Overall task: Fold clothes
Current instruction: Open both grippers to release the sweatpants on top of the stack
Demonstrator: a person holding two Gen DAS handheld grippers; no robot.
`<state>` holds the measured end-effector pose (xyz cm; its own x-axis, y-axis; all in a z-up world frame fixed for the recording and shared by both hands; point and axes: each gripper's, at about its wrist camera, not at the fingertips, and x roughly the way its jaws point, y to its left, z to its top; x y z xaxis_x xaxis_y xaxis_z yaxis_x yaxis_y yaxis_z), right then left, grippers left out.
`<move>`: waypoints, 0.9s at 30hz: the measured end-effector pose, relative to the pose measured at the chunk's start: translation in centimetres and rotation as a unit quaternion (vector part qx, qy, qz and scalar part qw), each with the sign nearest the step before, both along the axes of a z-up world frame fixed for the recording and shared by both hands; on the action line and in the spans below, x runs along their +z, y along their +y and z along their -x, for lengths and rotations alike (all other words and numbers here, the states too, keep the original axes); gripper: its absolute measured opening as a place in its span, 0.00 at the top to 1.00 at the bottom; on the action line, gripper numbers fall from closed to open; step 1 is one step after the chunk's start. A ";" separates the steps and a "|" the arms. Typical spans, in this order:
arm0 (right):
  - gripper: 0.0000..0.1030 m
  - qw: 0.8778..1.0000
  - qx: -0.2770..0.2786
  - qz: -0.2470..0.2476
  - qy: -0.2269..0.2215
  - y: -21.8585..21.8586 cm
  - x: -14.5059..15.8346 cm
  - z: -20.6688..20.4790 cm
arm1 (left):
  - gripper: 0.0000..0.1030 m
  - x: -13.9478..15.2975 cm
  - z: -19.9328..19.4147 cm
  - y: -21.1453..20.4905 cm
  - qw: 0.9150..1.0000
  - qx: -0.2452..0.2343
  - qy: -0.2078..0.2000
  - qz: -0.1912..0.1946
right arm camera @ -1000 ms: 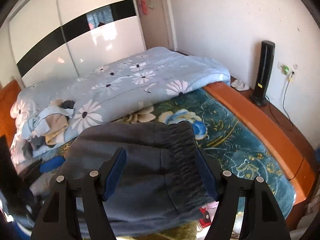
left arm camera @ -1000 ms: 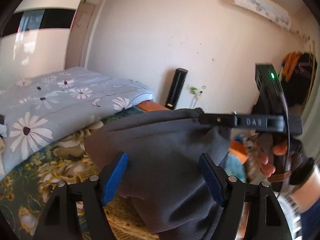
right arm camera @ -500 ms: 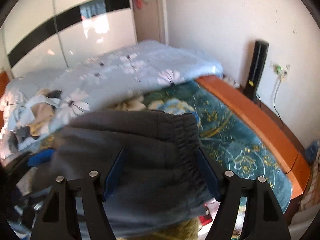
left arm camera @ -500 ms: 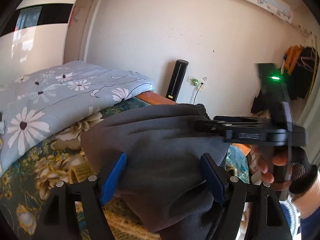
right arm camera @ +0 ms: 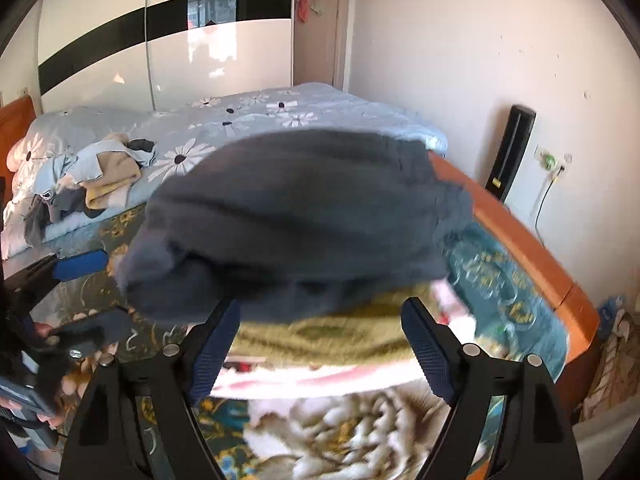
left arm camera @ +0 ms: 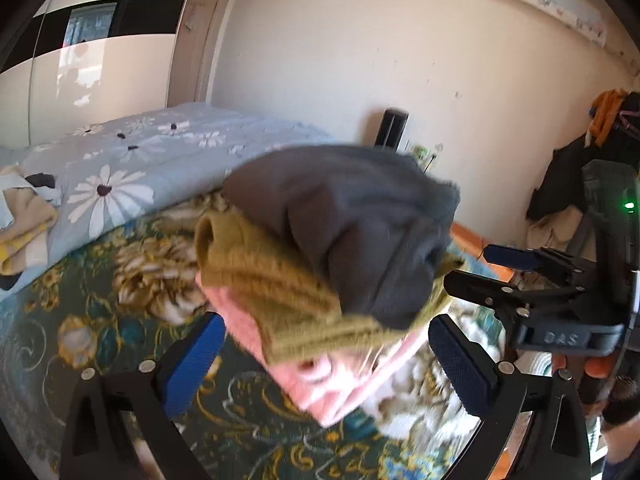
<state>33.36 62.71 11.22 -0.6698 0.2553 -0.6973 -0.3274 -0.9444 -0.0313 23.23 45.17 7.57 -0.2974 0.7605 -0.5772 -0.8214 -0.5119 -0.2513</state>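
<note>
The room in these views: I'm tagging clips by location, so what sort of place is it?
Most likely a home bedroom: a bed with an orange wooden frame, a light blue daisy-print quilt and a sliding-door wardrobe. A stack of folded clothes sits on the bed.

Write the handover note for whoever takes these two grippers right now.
Left gripper: open, holding nothing.
Right gripper: open, holding nothing.
Folded dark grey garment lies on top of the stack, above the olive knit and the pink piece, on the floral bedspread.
Done: grey garment folded and stacked.
Left: the unfolded clothes pile on the daisy duvet at the far end of the bed.
</note>
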 end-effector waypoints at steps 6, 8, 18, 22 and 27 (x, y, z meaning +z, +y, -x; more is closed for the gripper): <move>0.10 0.999 -0.018 0.021 0.019 0.0 -0.7 -1.6 | 0.00 -0.2 -1.8 0.0 1.000 -0.001 0.020 0.005; 0.00 0.999 -0.027 0.027 0.029 0.2 -0.7 -2.1 | 0.00 -0.2 -2.0 0.1 1.000 -0.004 0.018 0.010; 0.00 0.998 -0.030 0.030 0.037 0.0 -0.4 -3.3 | 0.00 -0.1 -2.3 0.0 1.000 0.021 0.014 0.012; 0.00 0.999 -0.031 0.025 0.035 -0.2 -0.7 -3.4 | 0.00 -0.2 -2.5 0.0 0.999 0.030 0.025 0.016; 0.00 0.999 -0.036 0.021 0.034 -0.3 -1.0 -3.6 | 0.00 -0.4 -2.5 0.0 0.999 0.038 0.029 0.015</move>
<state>36.93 62.40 10.21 -0.6967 0.2764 -0.6619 -0.3942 -0.9185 0.0314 25.74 45.20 7.22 -0.3874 0.7173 -0.5791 -0.7924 -0.5802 -0.1885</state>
